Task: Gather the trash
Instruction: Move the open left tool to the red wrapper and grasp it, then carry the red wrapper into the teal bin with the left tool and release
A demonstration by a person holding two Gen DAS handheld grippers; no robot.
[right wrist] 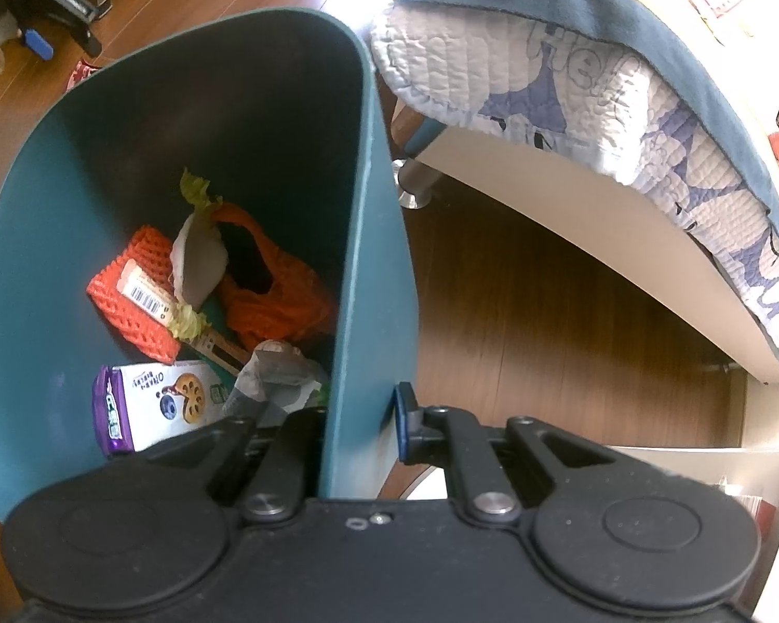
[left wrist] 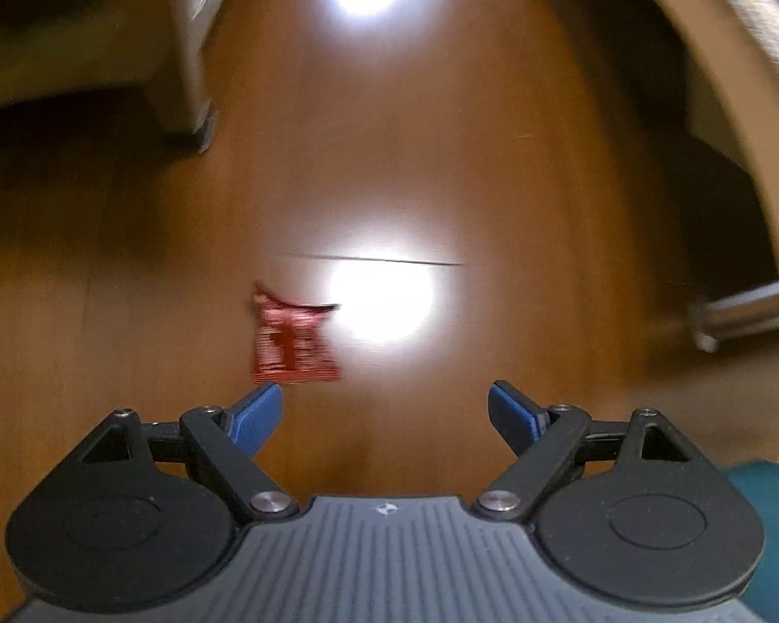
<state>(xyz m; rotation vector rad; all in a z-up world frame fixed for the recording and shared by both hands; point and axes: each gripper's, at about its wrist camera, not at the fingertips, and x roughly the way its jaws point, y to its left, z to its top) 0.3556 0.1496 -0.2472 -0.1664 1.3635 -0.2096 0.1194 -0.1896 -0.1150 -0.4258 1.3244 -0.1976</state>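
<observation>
A red crumpled wrapper [left wrist: 293, 342] lies on the wooden floor, just beyond the left fingertip of my left gripper [left wrist: 384, 415], which is open and empty above the floor. My right gripper [right wrist: 363, 420] is shut on the right wall of a teal trash bin [right wrist: 368, 270]; one blue pad shows outside the wall, the other finger is inside. The bin holds orange netting [right wrist: 280, 290], an orange foam sleeve [right wrist: 130, 285], a white and purple snack box [right wrist: 156, 405] and crumpled paper [right wrist: 275, 374]. The wrapper [right wrist: 80, 72] and the left gripper [right wrist: 36, 44] show beyond the bin's rim.
A bed with a quilted blue-and-white cover [right wrist: 571, 93] overhangs on the right, with a metal leg [right wrist: 413, 181]. A furniture leg [left wrist: 187, 98] stands at left on the floor. Bright light glare [left wrist: 384, 301] lies next to the wrapper.
</observation>
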